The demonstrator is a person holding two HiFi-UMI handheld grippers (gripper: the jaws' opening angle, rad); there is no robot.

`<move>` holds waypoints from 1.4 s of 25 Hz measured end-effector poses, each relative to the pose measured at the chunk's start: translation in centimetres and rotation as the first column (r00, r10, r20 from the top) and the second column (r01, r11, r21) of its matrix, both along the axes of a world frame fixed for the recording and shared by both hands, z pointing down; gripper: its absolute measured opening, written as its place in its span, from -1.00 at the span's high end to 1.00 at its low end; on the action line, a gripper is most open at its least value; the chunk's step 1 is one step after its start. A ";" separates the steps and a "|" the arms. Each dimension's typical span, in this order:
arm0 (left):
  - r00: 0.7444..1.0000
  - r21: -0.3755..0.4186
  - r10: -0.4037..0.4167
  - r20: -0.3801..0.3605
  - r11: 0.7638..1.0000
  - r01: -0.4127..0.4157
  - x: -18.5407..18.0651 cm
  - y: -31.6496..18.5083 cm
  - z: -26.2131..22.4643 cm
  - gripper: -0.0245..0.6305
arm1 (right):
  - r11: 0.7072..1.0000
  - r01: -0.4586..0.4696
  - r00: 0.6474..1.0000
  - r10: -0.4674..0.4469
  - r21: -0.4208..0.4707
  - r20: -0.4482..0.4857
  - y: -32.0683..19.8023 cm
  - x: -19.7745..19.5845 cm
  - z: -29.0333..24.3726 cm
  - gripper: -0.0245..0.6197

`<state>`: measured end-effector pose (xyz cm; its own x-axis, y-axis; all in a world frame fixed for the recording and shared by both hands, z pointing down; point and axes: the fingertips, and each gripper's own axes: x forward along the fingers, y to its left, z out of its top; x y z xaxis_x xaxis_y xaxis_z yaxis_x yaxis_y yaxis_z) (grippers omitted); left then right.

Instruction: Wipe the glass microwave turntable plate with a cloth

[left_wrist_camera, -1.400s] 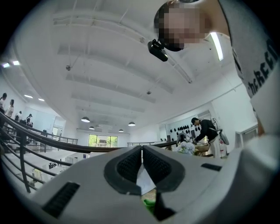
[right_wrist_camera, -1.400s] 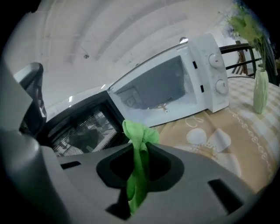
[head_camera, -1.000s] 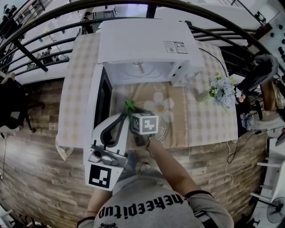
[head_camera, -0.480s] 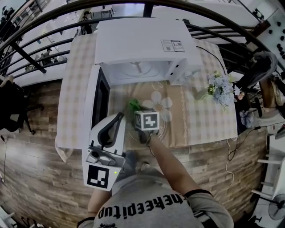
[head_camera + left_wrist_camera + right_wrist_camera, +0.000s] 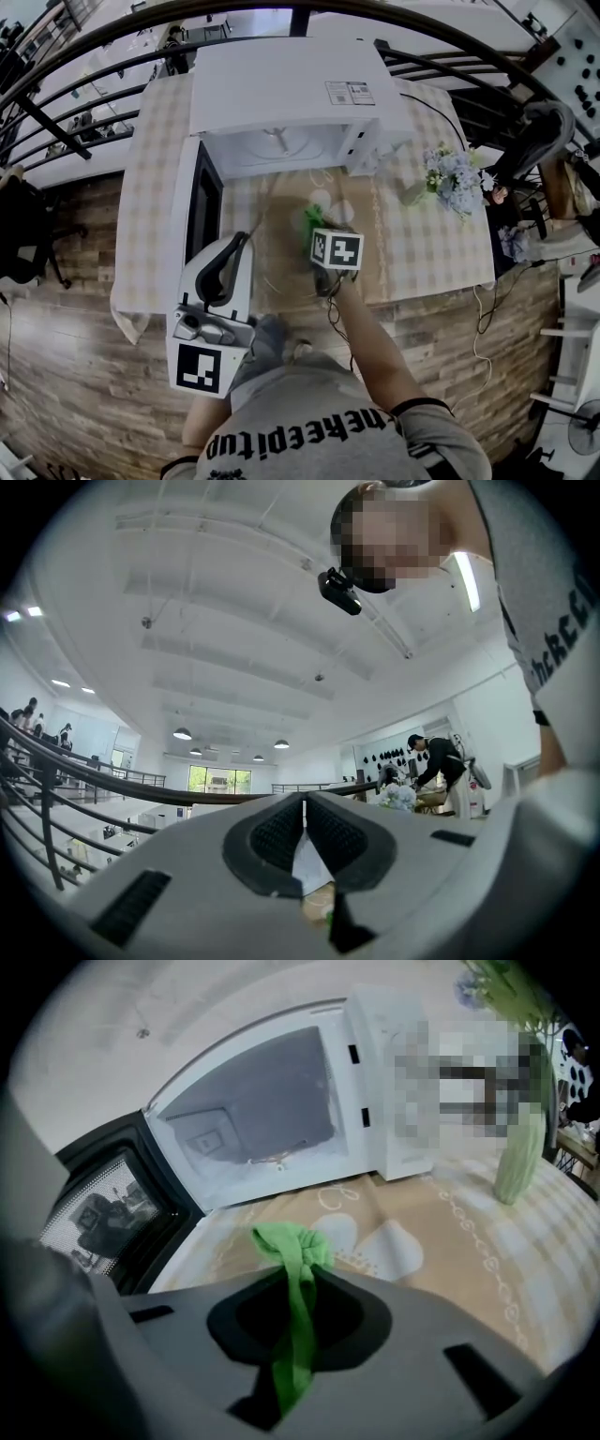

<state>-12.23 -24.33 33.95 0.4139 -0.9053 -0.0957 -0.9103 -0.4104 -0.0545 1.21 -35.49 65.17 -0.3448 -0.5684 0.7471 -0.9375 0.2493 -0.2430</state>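
Note:
The glass turntable plate (image 5: 279, 270) is nearly see-through; only faint arcs of it show over the beige mat in front of the microwave. My left gripper (image 5: 244, 239) reaches in from the lower left, its jaws pressed together at the plate's left rim. In the left gripper view the left gripper (image 5: 305, 832) points up toward the ceiling and the glass is hard to make out. My right gripper (image 5: 319, 230) is shut on a green cloth (image 5: 313, 217) over the plate's right part. The cloth (image 5: 291, 1246) bunches in front of the right gripper (image 5: 298, 1288).
The white microwave (image 5: 281, 84) stands at the back of the table, its dark door (image 5: 202, 211) swung open to the left and its cavity (image 5: 262, 1119) empty. A vase of flowers (image 5: 452, 178) is on the right. The table's front edge (image 5: 422, 291) is close to the person.
The right gripper has carried the green cloth to the right across the plate. The left gripper has stayed nearly in place.

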 end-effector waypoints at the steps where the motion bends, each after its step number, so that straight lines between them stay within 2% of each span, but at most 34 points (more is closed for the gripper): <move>1: 1.000 0.002 0.001 -0.001 1.000 -0.001 0.0 0.0 -0.1 0.89 | 1.000 -0.010 1.000 0.010 0.002 -0.007 0.0 0.7 0.0 0.78; 7: 1.000 0.010 0.009 -0.002 1.000 -0.009 0.5 0.2 -0.3 0.89 | 0.998 -0.056 0.997 0.057 0.018 -0.042 -0.2 4.5 0.0 0.78; 11: 1.000 0.008 0.003 -0.007 1.000 -0.003 0.3 0.5 -0.3 0.89 | 0.997 -0.075 0.997 0.075 0.006 -0.032 -0.1 4.6 -0.2 0.78; 14: 1.000 0.014 0.002 -0.007 1.000 -0.002 0.2 0.8 -0.6 0.89 | 0.999 -0.050 0.998 0.050 -0.004 0.029 0.8 2.3 -1.0 0.78; 18: 1.000 0.020 0.001 -0.011 1.000 -0.001 0.1 0.9 -0.8 0.89 | 0.996 0.084 0.987 -0.082 -0.006 0.135 3.2 -4.5 -2.2 0.78; 22: 1.000 0.021 -0.001 -0.007 1.000 0.001 0.1 1.1 -0.8 0.89 | 0.974 0.225 0.951 -0.215 -0.020 0.221 6.3 -11.5 -2.7 0.78; 25: 1.000 0.021 -0.005 -0.011 1.000 0.005 0.0 1.3 -1.0 0.89 | 0.956 0.289 0.938 -0.272 -0.056 0.213 7.9 -14.5 -1.4 0.78; 28: 1.000 0.021 -0.007 -0.014 1.000 0.007 -0.1 1.5 -1.1 0.89 | 0.943 0.328 0.933 -0.315 -0.053 0.174 8.4 -15.5 -0.5 0.78; 30: 1.000 0.020 -0.007 -0.011 1.000 0.007 -0.2 1.6 -1.0 0.89 | 0.940 0.339 0.928 -0.327 -0.038 0.180 8.3 -15.9 -1.0 0.78; 35: 1.000 0.015 -0.006 -0.011 1.000 0.006 -0.2 1.6 -1.0 0.89 | 0.956 0.288 0.953 -0.280 -0.061 0.116 7.9 -12.7 0.0 0.79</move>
<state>-12.44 -22.73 32.93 0.4074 -0.9061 -0.1136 -0.9132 -0.4043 -0.0502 -11.51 -27.60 65.22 -0.5627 -0.3782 0.7351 -0.7985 0.4787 -0.3649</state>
